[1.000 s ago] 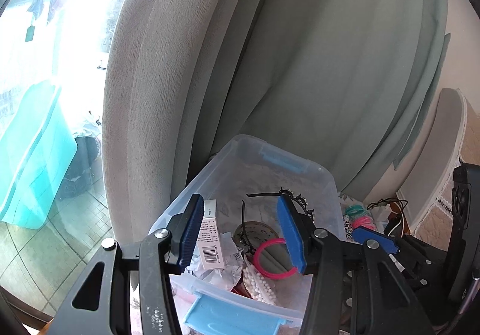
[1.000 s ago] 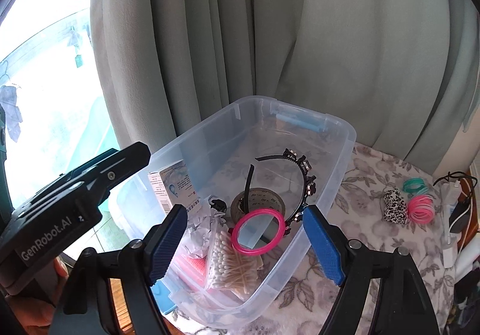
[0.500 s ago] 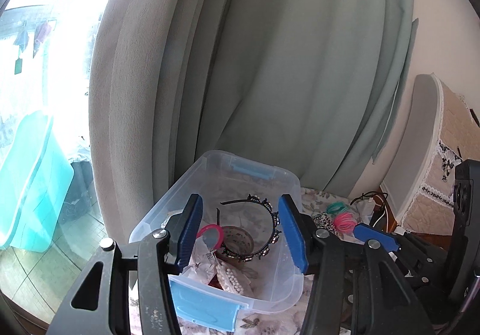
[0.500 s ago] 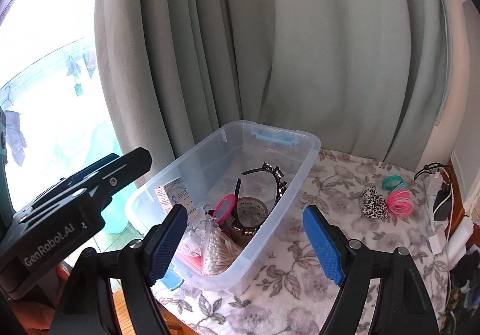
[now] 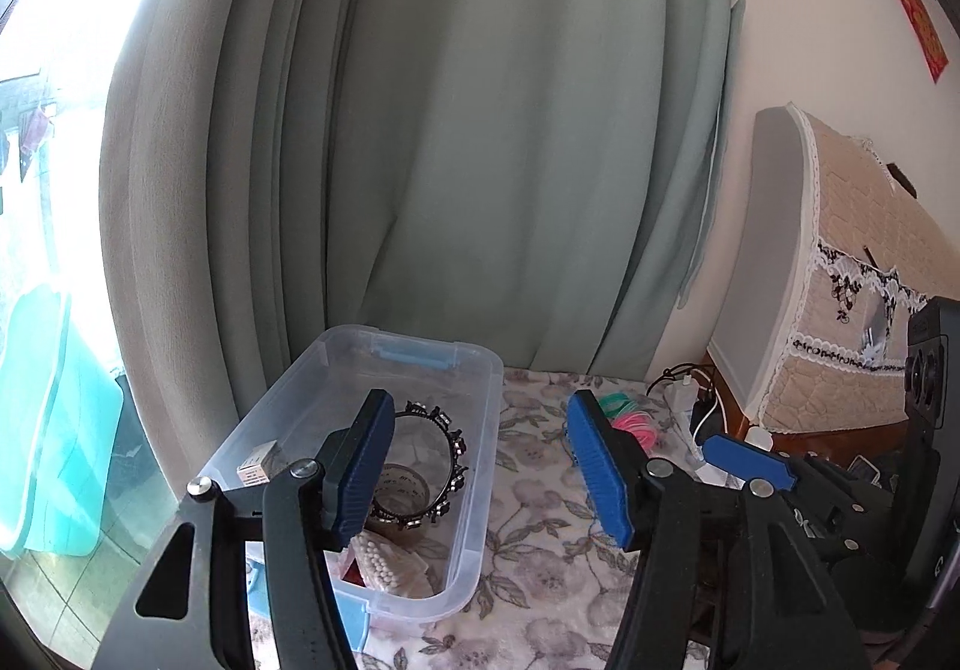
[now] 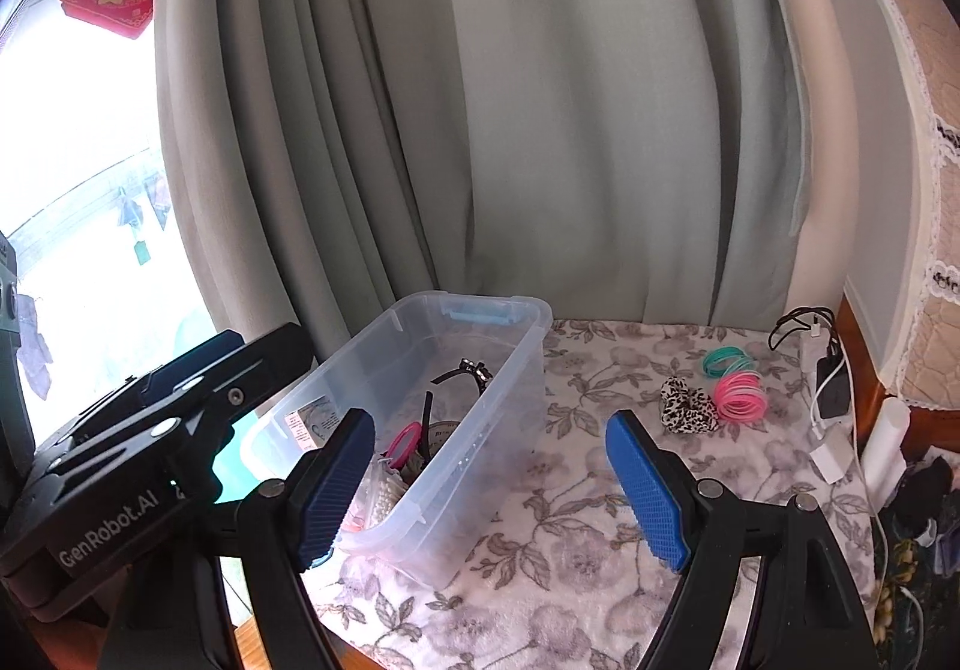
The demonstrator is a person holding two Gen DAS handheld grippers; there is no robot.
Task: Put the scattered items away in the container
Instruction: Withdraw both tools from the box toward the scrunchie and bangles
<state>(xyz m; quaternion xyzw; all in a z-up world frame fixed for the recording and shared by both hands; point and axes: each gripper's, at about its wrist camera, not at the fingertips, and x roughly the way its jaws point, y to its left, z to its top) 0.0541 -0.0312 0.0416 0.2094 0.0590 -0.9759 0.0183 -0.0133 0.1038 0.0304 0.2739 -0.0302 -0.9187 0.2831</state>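
Both grippers are empty; the left gripper [image 5: 477,466] has just been opening its fingers, and the right gripper [image 6: 492,481] has fingers spread wide; the clear box [image 6: 510,370] sits by its left finger; next, reach past the right finger for the spotty scrunchie [image 6: 687,404] and pink rings [image 6: 741,395]; pinch gently.

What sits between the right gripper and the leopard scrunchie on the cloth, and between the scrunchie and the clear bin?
Nothing visible. The right gripper is open and empty; only bare floral cloth lies between it and the leopard scrunchie. The cloth between the scrunchie and the clear bin is also bare; the bin has no lid.
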